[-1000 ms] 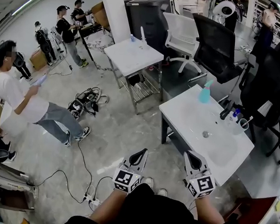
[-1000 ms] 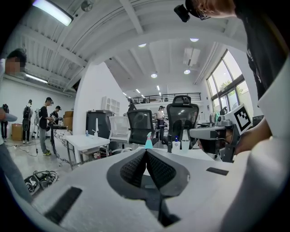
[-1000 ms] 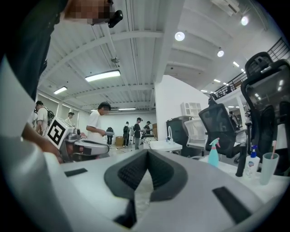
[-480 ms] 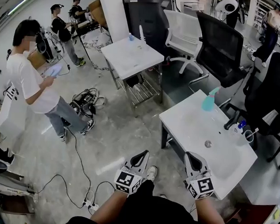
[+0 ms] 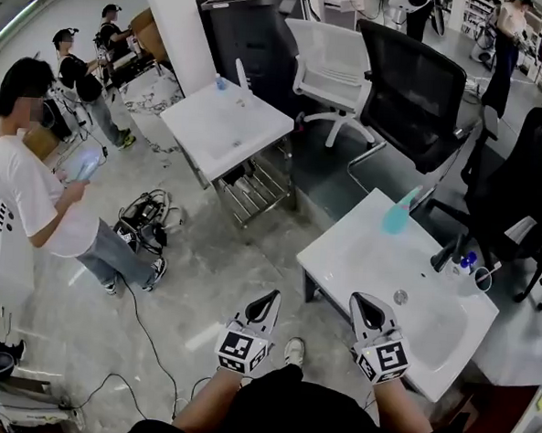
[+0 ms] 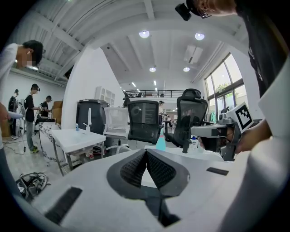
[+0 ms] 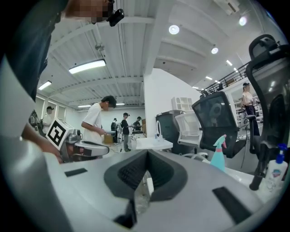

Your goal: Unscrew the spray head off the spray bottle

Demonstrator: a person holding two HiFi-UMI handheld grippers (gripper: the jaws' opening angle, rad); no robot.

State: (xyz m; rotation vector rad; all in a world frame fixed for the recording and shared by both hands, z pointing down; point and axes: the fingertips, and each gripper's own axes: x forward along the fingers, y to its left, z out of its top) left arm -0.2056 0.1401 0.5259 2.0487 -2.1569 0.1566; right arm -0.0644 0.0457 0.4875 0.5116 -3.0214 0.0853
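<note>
The white counter [image 5: 360, 253] with a moulded sink basin is the reference for all positions below. One such counter is near. A second white counter [image 5: 223, 124] stands well beyond its far-left side, and three office chairs, one white and two black, stand behind its far edge. Two tongs are present. The left tongs [image 5: 268, 302] hang over the floor just outside the near-left edge of the counter. The right tongs [image 5: 364, 305] hang at that same edge, roughly in line with the basin. Both have their jaws pressed together with nothing between them, as each gripper view confirms. There is one spray bottle [image 5: 398, 212], teal, and it stands upright on the far-left edge of the counter, across the basin from the tongs. Its long axis is vertical, with its single spray head [image 7: 220, 138] at the top and seated on the neck, so unscrewing is judged not yet begun. From the tongs the bottle lies ahead and to the right. The right tongs are the nearer of the two, and the left tongs would have to cross further over the counter to reach it. One black faucet [image 5: 444, 254] rises at the far-right side of the basin. One small blue-capped bottle [image 5: 470, 261] stands just beside the faucet, well apart from the spray bottle.
</note>
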